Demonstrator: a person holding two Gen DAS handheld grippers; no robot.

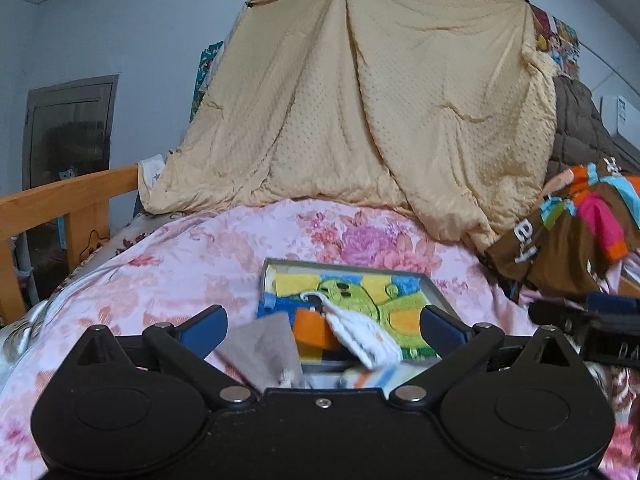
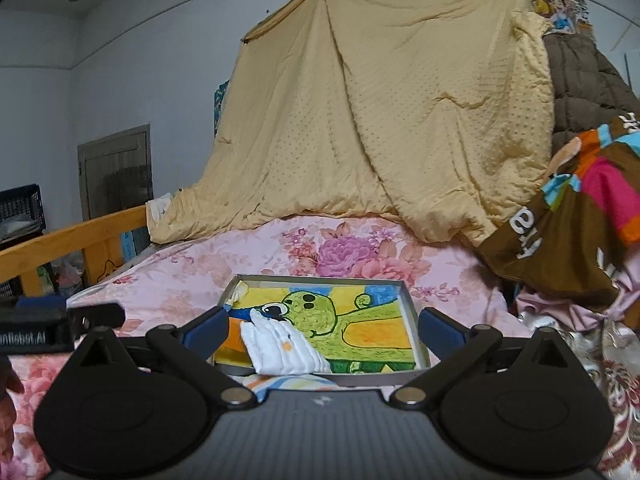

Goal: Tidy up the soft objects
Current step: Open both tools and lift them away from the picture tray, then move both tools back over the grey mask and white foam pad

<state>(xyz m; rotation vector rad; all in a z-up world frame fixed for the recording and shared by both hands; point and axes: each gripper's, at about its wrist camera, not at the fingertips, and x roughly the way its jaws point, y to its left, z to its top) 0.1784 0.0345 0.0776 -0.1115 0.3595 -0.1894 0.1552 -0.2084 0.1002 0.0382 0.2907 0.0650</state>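
Both jaws stand wide and empty: left gripper point(image 1: 322, 326), right gripper point(image 2: 323, 326). Approach the folded white knitted cloth point(image 2: 280, 346), at eleven o'clock in the shallow grey cartoon-printed tray point(image 2: 414, 320), low and pinch its thick edge.

1. Home bedroom, lived-in.
2. Bed covered with a pink floral quilt point(image 1: 168, 264), wooden bed rail point(image 1: 68, 196) along its left side.
3. Beige dotted blanket point(image 1: 360, 100) hangs tent-like from a line near the ceiling, draping onto the bed.
4. Heap of bright patterned bedding point(image 2: 580, 232) and a brown quilted coat point(image 2: 580, 80) piled at right.
5. Plain pale-blue walls, small dark cabinet door point(image 1: 68, 128) set in the left wall, cartoon posters point(image 2: 564, 4) top right.
6. Wall air-conditioner unit point(image 1: 620, 120) at far right.
7. Dark plastic crate point(image 2: 20, 204) stacked beyond the rail.
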